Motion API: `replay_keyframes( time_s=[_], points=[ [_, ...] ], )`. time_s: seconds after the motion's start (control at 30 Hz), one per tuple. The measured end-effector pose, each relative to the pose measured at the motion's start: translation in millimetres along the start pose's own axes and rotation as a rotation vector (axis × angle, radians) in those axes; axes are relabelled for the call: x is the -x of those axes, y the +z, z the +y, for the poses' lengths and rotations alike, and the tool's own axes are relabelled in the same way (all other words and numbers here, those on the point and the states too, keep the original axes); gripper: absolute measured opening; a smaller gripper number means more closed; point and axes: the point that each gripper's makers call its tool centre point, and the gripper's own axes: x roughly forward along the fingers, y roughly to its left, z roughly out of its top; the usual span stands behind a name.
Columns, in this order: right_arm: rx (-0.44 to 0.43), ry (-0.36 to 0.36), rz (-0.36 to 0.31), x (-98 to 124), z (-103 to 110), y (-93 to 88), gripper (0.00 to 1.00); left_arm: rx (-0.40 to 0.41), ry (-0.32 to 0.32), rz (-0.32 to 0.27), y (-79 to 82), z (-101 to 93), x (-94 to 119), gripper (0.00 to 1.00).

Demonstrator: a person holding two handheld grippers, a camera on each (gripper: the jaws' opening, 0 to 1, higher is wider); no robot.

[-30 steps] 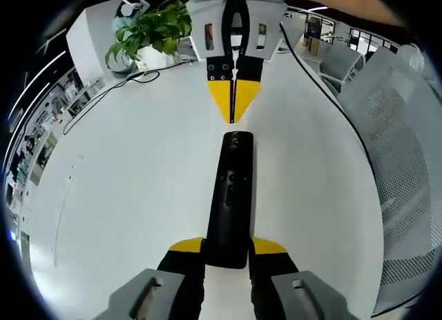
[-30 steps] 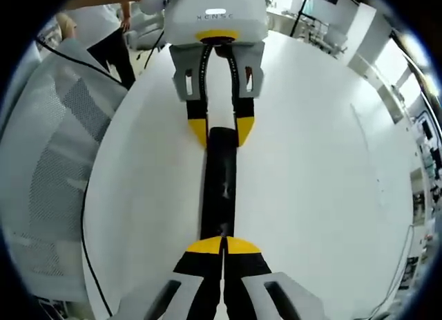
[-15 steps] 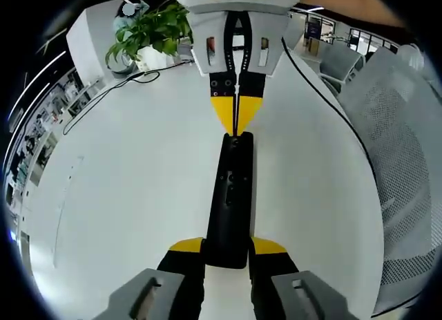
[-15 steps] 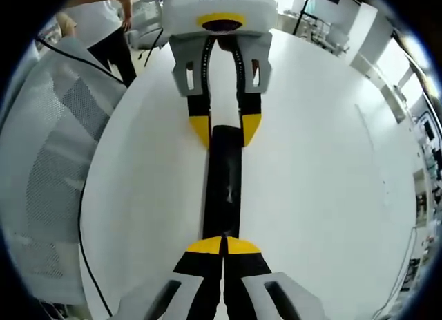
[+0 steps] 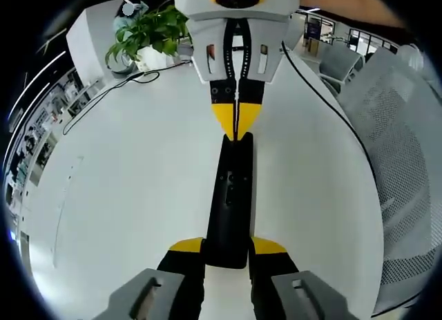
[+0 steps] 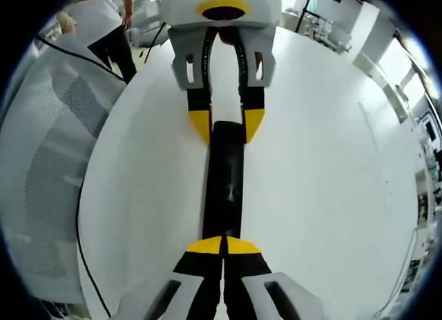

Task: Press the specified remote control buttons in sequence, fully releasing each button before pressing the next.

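Room: a bright office around my white counter (image 5: 124, 195), with desks and windows at the far edges.
Far left, left gripper view: a potted plant (image 5: 148, 31) stands at the counter's far end, and a black cable (image 5: 110, 92) trails from it across the top.
Far left, right gripper view: a grey mesh chair (image 6: 48, 168) sits beside the counter, with a person's dark legs (image 6: 117, 50) behind it.
Remote control: the black remote control (image 5: 232, 195) lies flat on the counter, lengthwise between my two grippers; I can see small buttons on its face but cannot read any marking.
Left gripper: my left gripper (image 5: 228, 247) has its yellow-tipped jaws clamped on the near end of the remote control, one jaw on each long side. In the right gripper view it (image 6: 226, 125) comes in from the top, holding the remote control's far end there.
Right gripper: my right gripper (image 6: 223, 245) has its jaws closed together, yellow tips touching, resting on the near end of the remote control (image 6: 224, 185). In the left gripper view it (image 5: 236, 123) points down from above with its closed tip touching the top end of the remote control.
Writing: none I can read.
Far right, left gripper view: another black cable (image 5: 324, 99) runs along the counter edge, beside a grey mesh chair (image 5: 397, 126).
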Motion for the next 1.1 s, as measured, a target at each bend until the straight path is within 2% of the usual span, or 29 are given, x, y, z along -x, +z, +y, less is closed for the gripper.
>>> replay_keyframes(
  time_s=[1.1],
  points=[
    [0.0,0.013,0.03,-3.5,6.1,3.1,0.0,0.004,-0.005,-0.004,-1.3,1.2,0.7,0.23]
  ],
)
